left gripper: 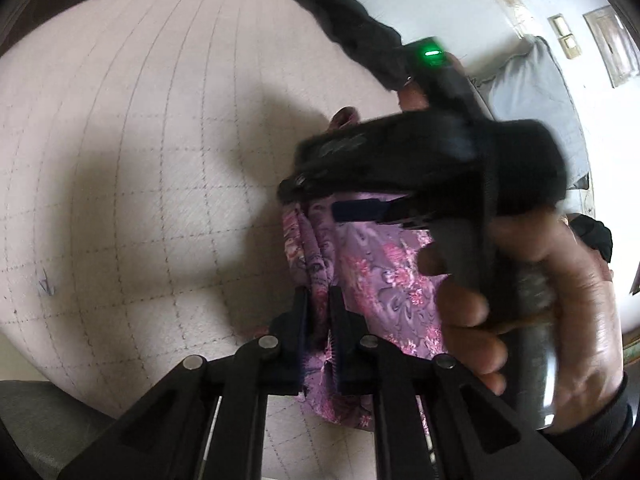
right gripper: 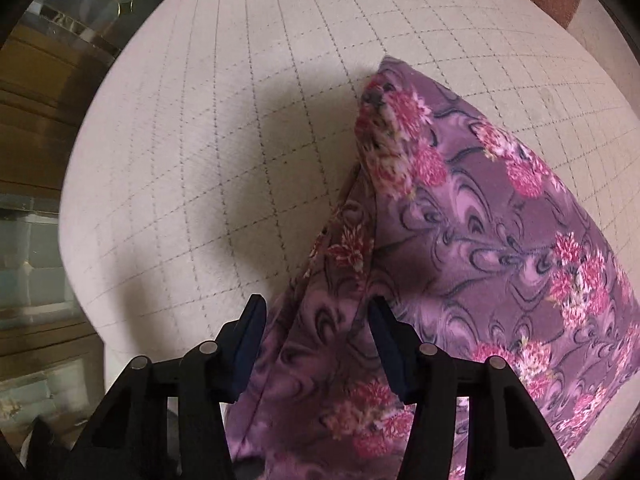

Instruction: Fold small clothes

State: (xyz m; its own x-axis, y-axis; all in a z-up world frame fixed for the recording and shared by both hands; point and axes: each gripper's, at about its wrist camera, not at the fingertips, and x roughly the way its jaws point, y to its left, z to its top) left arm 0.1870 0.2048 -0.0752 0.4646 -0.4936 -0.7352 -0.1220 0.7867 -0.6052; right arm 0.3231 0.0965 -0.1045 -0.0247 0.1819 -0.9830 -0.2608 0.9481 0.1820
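A purple cloth with pink flowers [left gripper: 384, 272] hangs bunched above the cream checked bed sheet [left gripper: 140, 140]. My left gripper [left gripper: 319, 304] is shut on a gathered fold of it. The right gripper [left gripper: 380, 210], held by a hand, sits just above and right of it in the left wrist view, blurred. In the right wrist view my right gripper [right gripper: 316, 320] has its jaws apart, with the purple floral cloth [right gripper: 480, 220] running between the fingers and draping up and to the right over the sheet [right gripper: 240, 120].
A dark garment [left gripper: 352, 32] lies at the far edge of the bed. A grey pillow [left gripper: 532, 88] leans by the white wall. Wooden and glass furniture [right gripper: 36, 160] stands beside the bed at the left.
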